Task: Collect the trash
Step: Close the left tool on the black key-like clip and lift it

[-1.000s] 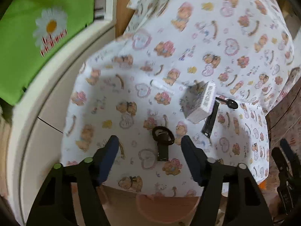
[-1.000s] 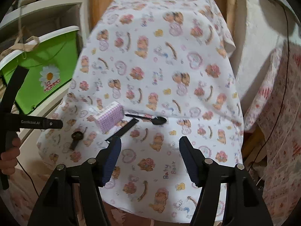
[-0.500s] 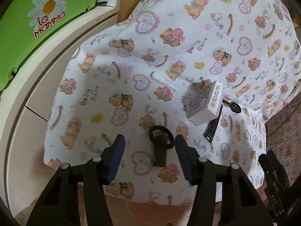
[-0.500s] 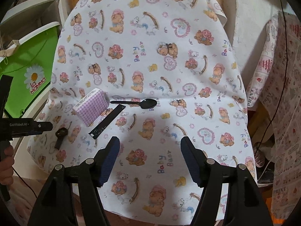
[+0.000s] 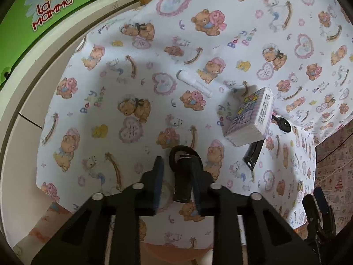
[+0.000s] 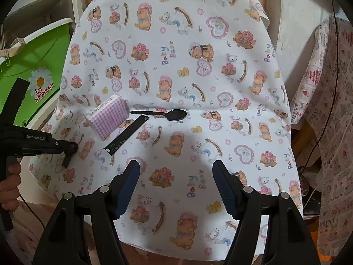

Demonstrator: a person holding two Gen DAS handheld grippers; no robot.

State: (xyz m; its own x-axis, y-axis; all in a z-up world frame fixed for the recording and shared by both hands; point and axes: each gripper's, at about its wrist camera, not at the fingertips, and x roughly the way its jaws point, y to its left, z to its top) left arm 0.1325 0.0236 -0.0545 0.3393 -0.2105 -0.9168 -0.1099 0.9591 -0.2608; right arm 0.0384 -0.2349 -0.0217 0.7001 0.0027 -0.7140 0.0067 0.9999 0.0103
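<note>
Teddy-bear cloth covers the tabletop (image 6: 220, 44). Near its left edge, the left gripper (image 5: 177, 172) has its fingers (image 5: 158, 176) drawn close around a small black ring-ended piece (image 5: 184, 172); a firm grip cannot be told. Just beyond lie a lilac tissue pack (image 5: 249, 117), a black wrapper (image 6: 125, 137), a black spoon (image 6: 167, 113) and a white tube (image 5: 193, 82). The right gripper (image 6: 176, 185) hangs wide open, holding nothing, above the cloth. A green bin (image 6: 33, 70) stands left.
</note>
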